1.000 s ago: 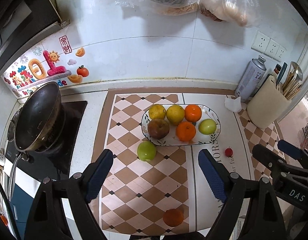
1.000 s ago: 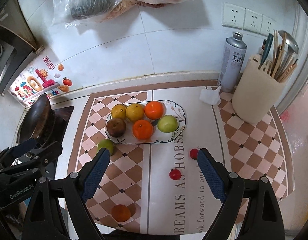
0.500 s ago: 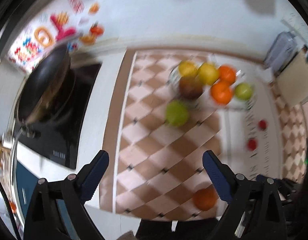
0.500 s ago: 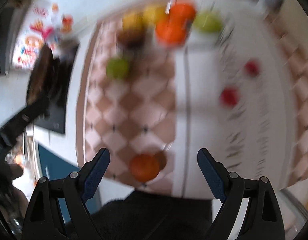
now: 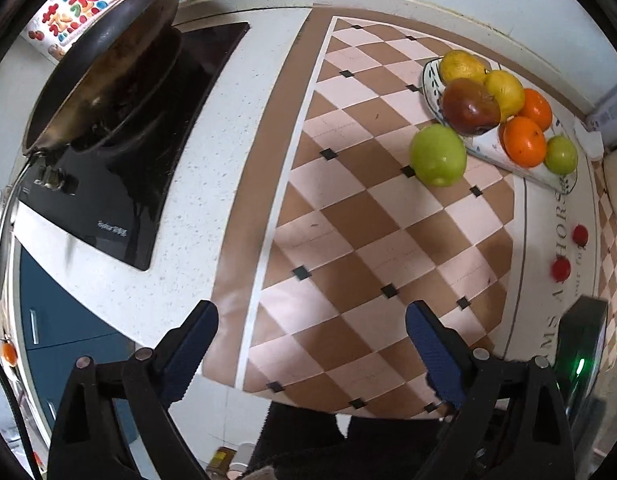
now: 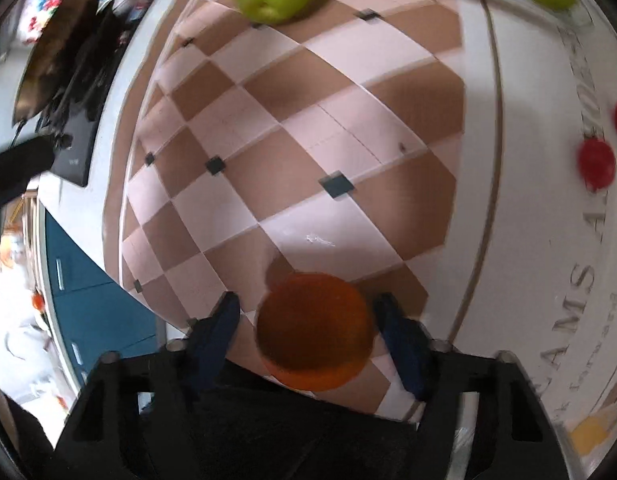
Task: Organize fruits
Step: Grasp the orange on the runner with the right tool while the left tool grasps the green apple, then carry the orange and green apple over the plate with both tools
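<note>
A loose orange (image 6: 314, 332) lies on the checked mat near the counter's front edge. My right gripper (image 6: 308, 312) points down over it with a finger on each side. Its jaws are closing; a narrow gap still shows at the left pad (image 6: 226, 320). A green apple (image 5: 438, 156) rests on the mat just in front of the patterned plate (image 5: 564, 184), which holds several fruits: yellow, orange, green and a dark red one. My left gripper (image 5: 310, 320) hangs open and empty over the mat's front left part. Two small red fruits (image 5: 560, 269) lie on the white mat to the right.
A dark wok (image 5: 100, 60) sits on a black cooktop (image 5: 128, 168) at the left. The tiled wall runs along the back. The counter's front edge and blue cabinet fronts (image 5: 68, 320) lie just beyond my fingers. My right gripper's body (image 5: 580, 344) shows at the right edge.
Both grippers have dropped toward the counter and tipped downward. The right one came over the loose orange and its jaws narrowed around it. The left jaws opened slightly wider.
</note>
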`<state>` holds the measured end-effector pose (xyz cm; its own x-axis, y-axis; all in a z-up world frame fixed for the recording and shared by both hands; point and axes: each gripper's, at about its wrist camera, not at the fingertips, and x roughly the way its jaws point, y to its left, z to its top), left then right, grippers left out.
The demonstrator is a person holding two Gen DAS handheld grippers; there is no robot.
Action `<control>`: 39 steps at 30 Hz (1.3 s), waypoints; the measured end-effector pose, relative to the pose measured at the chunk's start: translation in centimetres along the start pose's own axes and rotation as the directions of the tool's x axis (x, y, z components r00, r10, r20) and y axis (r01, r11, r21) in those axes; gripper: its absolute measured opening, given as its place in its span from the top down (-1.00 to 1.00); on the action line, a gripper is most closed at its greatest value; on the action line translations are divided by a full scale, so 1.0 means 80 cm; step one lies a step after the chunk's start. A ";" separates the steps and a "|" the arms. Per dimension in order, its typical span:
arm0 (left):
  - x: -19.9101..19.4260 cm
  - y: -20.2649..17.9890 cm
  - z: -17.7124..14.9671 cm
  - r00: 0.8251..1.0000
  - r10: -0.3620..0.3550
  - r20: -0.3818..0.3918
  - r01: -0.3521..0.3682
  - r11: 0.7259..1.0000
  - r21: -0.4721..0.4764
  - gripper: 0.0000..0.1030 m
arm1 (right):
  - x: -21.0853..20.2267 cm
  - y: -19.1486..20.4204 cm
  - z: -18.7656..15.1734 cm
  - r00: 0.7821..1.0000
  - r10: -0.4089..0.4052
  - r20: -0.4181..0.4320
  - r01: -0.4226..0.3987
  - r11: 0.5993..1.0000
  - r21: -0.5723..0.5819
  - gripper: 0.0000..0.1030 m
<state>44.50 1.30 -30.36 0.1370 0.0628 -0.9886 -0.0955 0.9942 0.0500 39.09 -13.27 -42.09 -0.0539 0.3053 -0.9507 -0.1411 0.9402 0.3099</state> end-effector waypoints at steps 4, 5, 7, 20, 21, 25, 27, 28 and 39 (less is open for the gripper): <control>0.007 -0.021 0.026 0.999 -0.047 0.000 0.047 0.999 0.012 -0.86 | -0.006 -0.006 0.009 1.000 -0.013 0.025 0.013 1.000 -0.001 -0.10; 0.008 -0.027 0.034 0.998 -0.065 -0.001 0.065 0.998 0.019 -0.86 | -0.013 -0.014 0.014 0.999 -0.023 0.046 0.022 1.000 0.016 -0.10; 0.014 -0.046 0.057 0.994 -0.106 0.002 0.105 0.994 0.040 -0.86 | -0.027 -0.033 0.027 0.996 -0.032 0.083 0.027 0.998 0.050 -0.10; 0.103 -0.131 0.173 0.973 -0.170 -0.156 0.192 0.971 0.142 -0.86 | -0.070 -0.138 0.111 0.985 -0.038 0.167 0.002 0.977 0.212 -0.10; 0.108 -0.134 0.175 0.973 -0.171 -0.158 0.195 0.970 0.149 -0.86 | -0.070 -0.140 0.114 0.986 -0.034 0.166 -0.002 0.977 0.212 -0.10; 0.121 -0.136 0.177 0.965 -0.204 -0.167 0.228 0.963 0.144 -0.46 | -0.068 -0.141 0.124 0.988 -0.023 0.155 -0.010 0.978 0.206 -0.10; 0.120 -0.133 0.175 0.963 -0.217 -0.161 0.238 0.963 0.126 -0.36 | -0.067 -0.141 0.128 0.989 -0.022 0.147 -0.008 0.980 0.199 -0.10; 0.119 -0.133 0.173 0.965 -0.211 -0.155 0.232 0.964 0.130 -0.31 | -0.065 -0.139 0.130 0.989 -0.023 0.144 -0.006 0.981 0.196 -0.10; 0.103 -0.110 0.138 0.965 -0.204 -0.166 0.220 0.971 0.090 -0.03 | -0.063 -0.138 0.131 0.990 -0.024 0.136 0.000 0.985 0.173 -0.10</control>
<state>57.37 -5.96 -37.39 -0.0120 -0.1564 -0.9876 0.0262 0.9873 -0.1566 51.30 -23.59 -40.83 0.0843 0.3007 -0.9500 0.0319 0.9521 0.3042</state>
